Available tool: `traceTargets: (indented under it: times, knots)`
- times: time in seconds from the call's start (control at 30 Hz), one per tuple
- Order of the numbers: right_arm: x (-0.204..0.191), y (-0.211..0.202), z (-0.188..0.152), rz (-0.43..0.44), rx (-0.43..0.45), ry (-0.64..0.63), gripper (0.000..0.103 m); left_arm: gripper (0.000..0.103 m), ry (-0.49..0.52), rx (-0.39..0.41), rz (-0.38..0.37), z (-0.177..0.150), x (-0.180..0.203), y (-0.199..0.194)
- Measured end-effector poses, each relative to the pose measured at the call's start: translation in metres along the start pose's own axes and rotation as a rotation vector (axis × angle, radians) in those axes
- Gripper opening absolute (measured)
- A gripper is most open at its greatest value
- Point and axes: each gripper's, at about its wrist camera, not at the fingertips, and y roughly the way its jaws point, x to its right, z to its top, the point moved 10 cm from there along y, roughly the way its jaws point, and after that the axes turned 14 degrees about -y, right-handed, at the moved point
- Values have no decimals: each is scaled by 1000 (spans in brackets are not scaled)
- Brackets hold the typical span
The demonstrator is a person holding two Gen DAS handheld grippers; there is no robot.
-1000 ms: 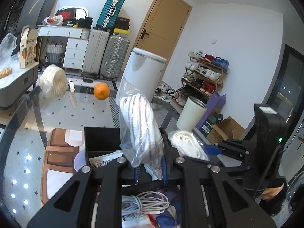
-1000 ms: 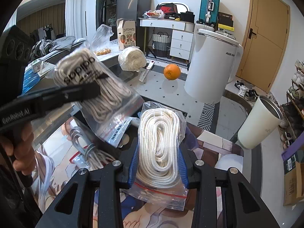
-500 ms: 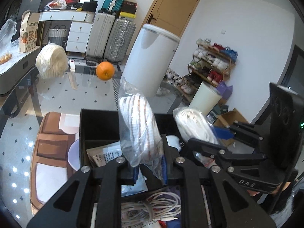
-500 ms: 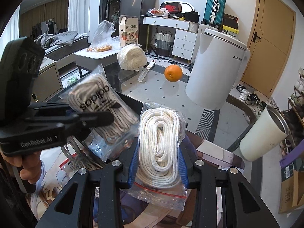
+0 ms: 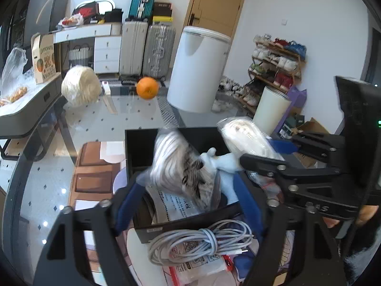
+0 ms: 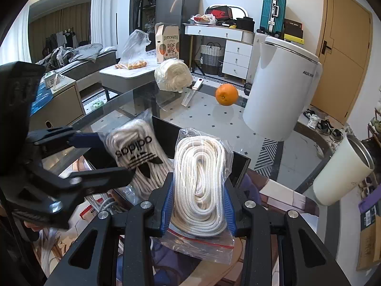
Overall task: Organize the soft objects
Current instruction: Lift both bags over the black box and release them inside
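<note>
Two bags of rope: one at each gripper, both over or beside the black box on the glass table.

Left view, tool: the left gripper has its jaws spread wide; the blurred logo bag sits between them, touching neither pad that I can see, so it looks let go.
Left view, bag: it lies tilted over the papers inside the box, its far end near the pale plush toy.
Left view, room: the near wall of the box stands just before the blue pads; a coiled cable lies outside it, below the jaws.
Left view, risk: pulling back low could catch that wall and drag the box; the leaning bag could slide out if nudged.

Right view, tool: the right gripper is clamped on the white rope bag, pads pressing both sides.
Right view, bag: it is held upright above the table mat, just beside the box's near corner.
Right view, neighbour: the left gripper's arm reaches across at left, close to the held bag.
Right view, risk: both tools share the box mouth, so they may knock together; slick plastic may slip from the pads.
Right view, room: open glass lies beyond the box toward the orange and the white bin.
</note>
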Motion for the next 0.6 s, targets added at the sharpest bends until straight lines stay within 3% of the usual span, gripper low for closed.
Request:
traceTargets:
  times: [0.27, 0.6]
  knots:
    - [-7, 10, 4, 16, 19, -19, 37, 98, 13, 62, 53, 5, -13, -15]
    - [-24, 36, 11, 55, 13, -102, 37, 102, -38, 105, 190, 11, -49, -10]
